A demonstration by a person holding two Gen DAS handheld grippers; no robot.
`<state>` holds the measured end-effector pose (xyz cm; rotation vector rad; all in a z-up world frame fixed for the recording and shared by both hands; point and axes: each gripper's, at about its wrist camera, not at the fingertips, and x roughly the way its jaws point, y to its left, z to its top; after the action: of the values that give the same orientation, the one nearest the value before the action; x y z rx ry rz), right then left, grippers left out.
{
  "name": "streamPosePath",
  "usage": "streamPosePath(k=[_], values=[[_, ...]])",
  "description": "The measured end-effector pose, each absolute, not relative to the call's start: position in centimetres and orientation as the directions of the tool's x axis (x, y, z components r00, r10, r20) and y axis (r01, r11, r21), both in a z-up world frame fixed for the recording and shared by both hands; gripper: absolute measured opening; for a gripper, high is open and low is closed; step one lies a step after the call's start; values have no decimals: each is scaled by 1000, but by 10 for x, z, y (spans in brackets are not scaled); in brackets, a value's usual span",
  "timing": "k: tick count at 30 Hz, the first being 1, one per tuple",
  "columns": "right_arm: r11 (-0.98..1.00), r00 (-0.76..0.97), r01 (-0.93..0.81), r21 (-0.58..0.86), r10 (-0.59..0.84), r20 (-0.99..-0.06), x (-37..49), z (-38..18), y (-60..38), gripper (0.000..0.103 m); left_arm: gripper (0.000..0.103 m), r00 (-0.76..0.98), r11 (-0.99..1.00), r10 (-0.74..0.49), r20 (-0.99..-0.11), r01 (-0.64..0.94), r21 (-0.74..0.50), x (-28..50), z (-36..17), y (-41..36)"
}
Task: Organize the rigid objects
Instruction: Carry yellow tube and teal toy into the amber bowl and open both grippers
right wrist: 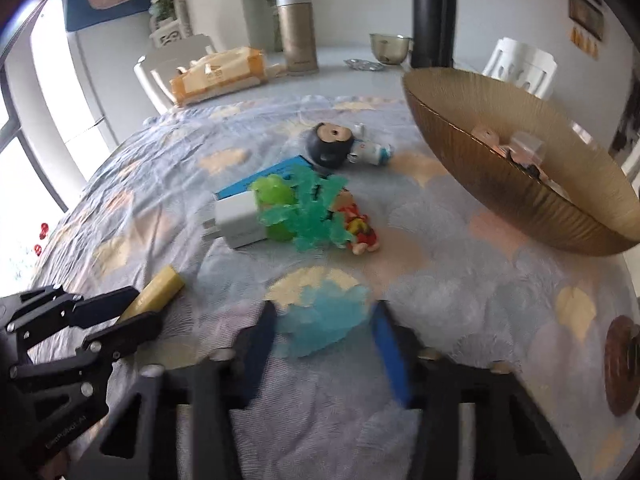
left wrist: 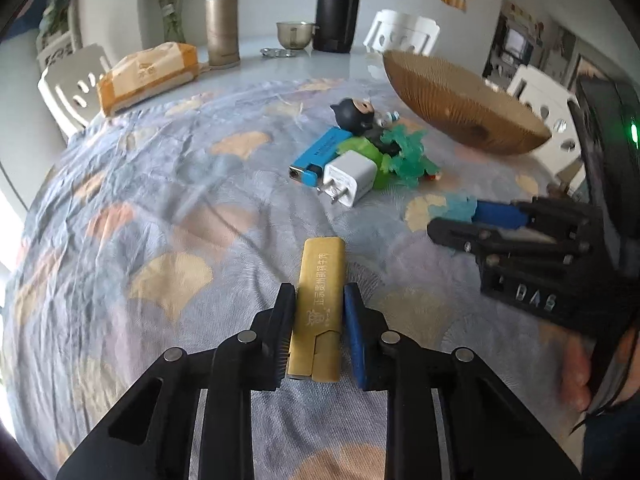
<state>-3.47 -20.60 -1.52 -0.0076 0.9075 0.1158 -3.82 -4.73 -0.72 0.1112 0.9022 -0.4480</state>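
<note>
Clamping the yellow case [left wrist: 319,312] in the left gripper [left wrist: 319,322], well short of the bowl [left wrist: 460,116]. Straddling the blue toy [right wrist: 322,326] with the right gripper [right wrist: 324,354], pads blurred, contact impossible to tell. Better squaring both pads on that toy before lifting, then carrying each toward the bowl, clearing the pile [left wrist: 360,160] lying before it. Failing to make out the bowl's contents.

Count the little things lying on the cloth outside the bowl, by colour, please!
Blue: 2, blue lighter, clear blue chunk
Green: 2, green blob, spiky plant
White: 2, charger, small bottle
Yellow: 1, yellow lighter
Black: 1, black figure
Red: 1, red doll
Total: 9
</note>
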Motion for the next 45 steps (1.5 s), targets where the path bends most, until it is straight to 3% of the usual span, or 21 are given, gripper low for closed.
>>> streamPosePath(k=[6, 10, 14, 18, 20, 22, 23, 29, 32, 33, 34, 39, 45], values=[[993, 699, -116, 4, 85, -710, -53, 0, -201, 40, 20, 581, 899, -377, -721, 417, -134, -51, 17, -42], [993, 742, -106, 58, 118, -660, -66, 16, -210, 40, 11, 628, 884, -416, -658, 448, -131, -58, 53, -48], [997, 820, -49, 53, 71, -568, -82, 58, -229, 40, 11, 682, 865, -465, -565, 485, -127, -58, 103, -61], [998, 873, 17, 61, 15, -487, -95, 97, -257, 40, 12, 662, 835, -512, -547, 534, -135, -49, 126, -71], [998, 871, 36, 59, -3, -492, -97, 102, -267, 40, 21, 615, 826, -511, -600, 544, -147, -43, 116, -71], [997, 858, 22, 75, 20, -513, -97, 95, -270, 40, 58, 574, 848, -468, -672, 507, -157, -40, 91, -65], [996, 851, 11, 87, 37, -524, -97, 89, -270, 40, 63, 550, 861, -443, -708, 481, -166, -40, 73, -62], [989, 776, -7, 148, 98, -623, -82, 43, -263, 40, 59, 434, 898, -319, -842, 422, -123, -38, -4, -68], [989, 770, -7, 148, 100, -630, -82, 38, -263, 40, 27, 460, 900, -260, -849, 434, -40, -40, -12, -79], [990, 772, -5, 144, 95, -629, -83, 38, -264, 40, 20, 470, 897, -239, -850, 442, -8, -40, -12, -82], [990, 774, -3, 143, 93, -627, -84, 39, -265, 40, 20, 476, 894, -235, -847, 448, 4, -40, -11, -84], [988, 810, 27, 154, 69, -583, -92, 58, -278, 40, 20, 584, 880, -309, -751, 476, 8, -43, 39, -87], [973, 880, 139, 186, -35, -473, -98, 122, -314, 40, 20, 702, 842, -479, -527, 537, -50, -30, 143, -116]])
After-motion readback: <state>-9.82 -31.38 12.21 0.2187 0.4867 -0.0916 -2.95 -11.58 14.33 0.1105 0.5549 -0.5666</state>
